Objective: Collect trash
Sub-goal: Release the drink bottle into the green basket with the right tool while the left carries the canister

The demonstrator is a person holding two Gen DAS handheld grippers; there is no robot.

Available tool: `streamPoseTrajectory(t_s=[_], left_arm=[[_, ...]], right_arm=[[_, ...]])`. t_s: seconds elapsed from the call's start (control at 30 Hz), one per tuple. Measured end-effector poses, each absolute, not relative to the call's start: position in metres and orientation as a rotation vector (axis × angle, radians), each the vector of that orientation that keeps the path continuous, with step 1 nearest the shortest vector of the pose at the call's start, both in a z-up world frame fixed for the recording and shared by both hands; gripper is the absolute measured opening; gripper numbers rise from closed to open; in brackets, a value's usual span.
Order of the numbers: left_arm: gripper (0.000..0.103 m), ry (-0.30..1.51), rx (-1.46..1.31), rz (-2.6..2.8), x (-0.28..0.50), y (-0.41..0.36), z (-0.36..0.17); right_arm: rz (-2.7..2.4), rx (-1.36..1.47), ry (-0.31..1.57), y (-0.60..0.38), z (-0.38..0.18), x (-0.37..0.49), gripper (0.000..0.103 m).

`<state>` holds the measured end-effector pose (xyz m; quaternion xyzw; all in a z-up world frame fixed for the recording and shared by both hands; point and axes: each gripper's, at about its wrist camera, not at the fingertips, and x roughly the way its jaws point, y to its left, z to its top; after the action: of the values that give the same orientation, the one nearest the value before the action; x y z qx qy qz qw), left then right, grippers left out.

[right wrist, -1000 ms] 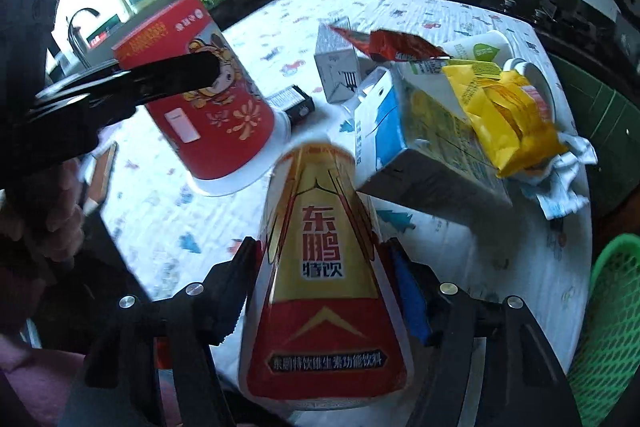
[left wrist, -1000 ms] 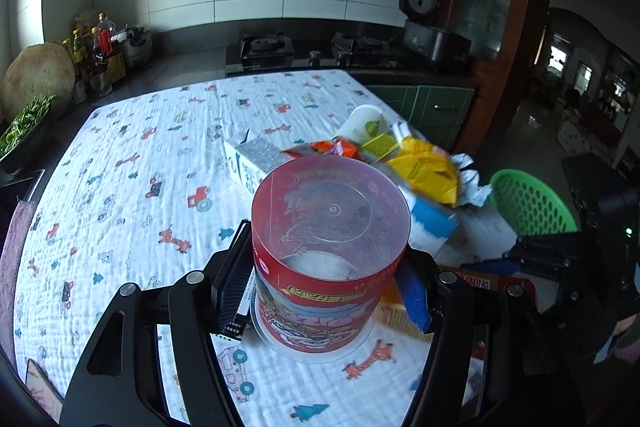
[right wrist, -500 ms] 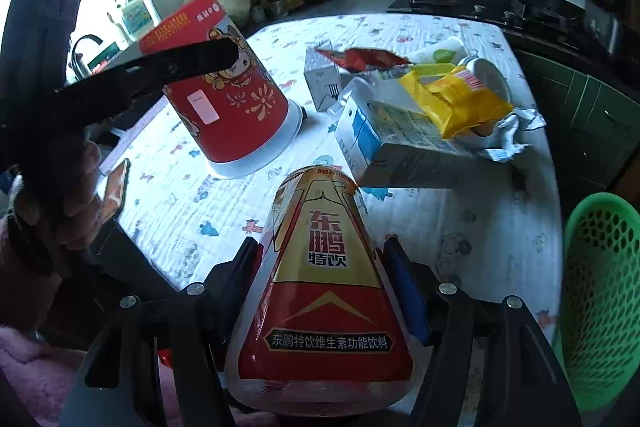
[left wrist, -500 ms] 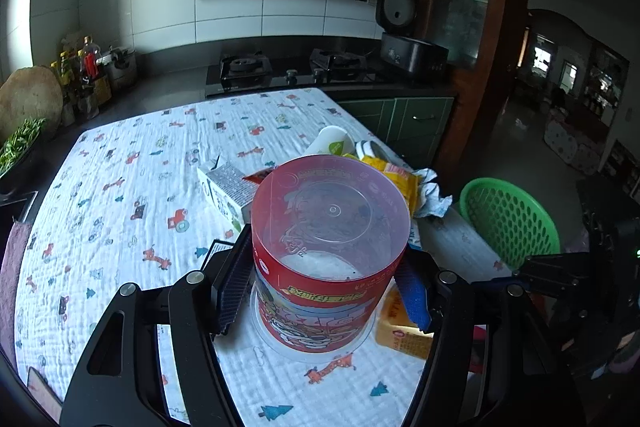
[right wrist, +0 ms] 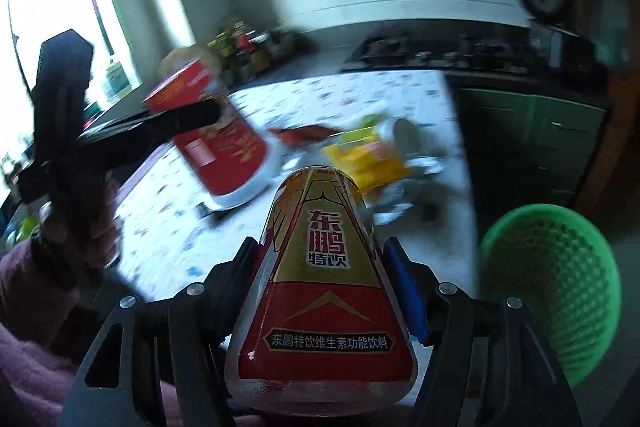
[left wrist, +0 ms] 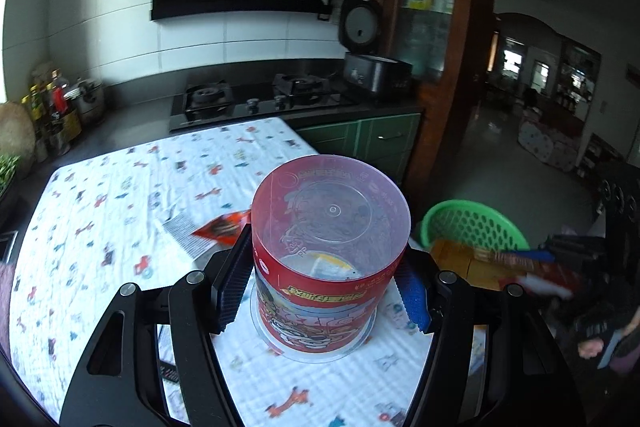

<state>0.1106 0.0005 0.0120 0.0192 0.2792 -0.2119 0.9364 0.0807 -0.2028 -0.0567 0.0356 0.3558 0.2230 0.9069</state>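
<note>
A: Bottle [right wrist: 320,291] first: a red-and-gold drink bottle with Chinese lettering, clamped between the jaws of the right gripper [right wrist: 322,279], base toward the camera and neck pointing away over the table edge.

B: And the left gripper [left wrist: 324,275]?

A: Jaws closed against the sides of a red tub [left wrist: 330,251], a printed plastic container with a clear end facing the lens. It hangs tilted above the patterned tablecloth [left wrist: 120,211]. From the right wrist view the same tub [right wrist: 216,139] appears tipped in the air, gripper arm across it, with the person's hand [right wrist: 88,227] in a pink sleeve on the handle.

B: What lies past them?

A: Just beyond the bottle, more litter on the cloth: a yellow wrapper [right wrist: 368,163], a red packet [right wrist: 308,133], crumpled white paper, all blurred. The left wrist view shows the red packet [left wrist: 224,227] beside a printed carton to the tub's left.

B: The bin?

A: A green mesh basket [right wrist: 548,283] stands on the floor, off the table's right edge, near the bottle; in the left view it [left wrist: 476,223] sits just right of the tub.

B: Background?

A: A gas hob [left wrist: 256,99] and an open rice cooker [left wrist: 372,67] on the dark counter.
</note>
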Motion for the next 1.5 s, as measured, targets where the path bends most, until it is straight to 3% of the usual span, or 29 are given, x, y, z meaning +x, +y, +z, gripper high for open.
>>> streamPoseTrajectory(t_s=[0.27, 0.47, 0.87, 1.13, 1.5], left_arm=[[0.064, 0.572, 0.081, -0.532, 0.127, -0.047, 0.014], [0.064, 0.594, 0.105, -0.586, 0.142, -0.081, 0.010], [0.064, 0.661, 0.170, -0.672, 0.168, -0.149, -0.009], [0.064, 0.683, 0.190, -0.733, 0.171, -0.184, -0.017], [0.064, 0.771, 0.209, -0.812, 0.177, -0.241, -0.040]], right_arm=[[0.148, 0.142, 0.770, -0.294, -0.076, 0.099, 0.062], [0.016, 0.199, 0.911, -0.345, -0.131, 0.123, 0.062], [-0.044, 0.305, 1.111, -0.376, -0.203, 0.157, 0.063], [-0.057, 0.347, 1.087, -0.390, -0.197, 0.153, 0.066], [-0.118, 0.307, 0.943, -0.405, -0.140, 0.094, 0.066]])
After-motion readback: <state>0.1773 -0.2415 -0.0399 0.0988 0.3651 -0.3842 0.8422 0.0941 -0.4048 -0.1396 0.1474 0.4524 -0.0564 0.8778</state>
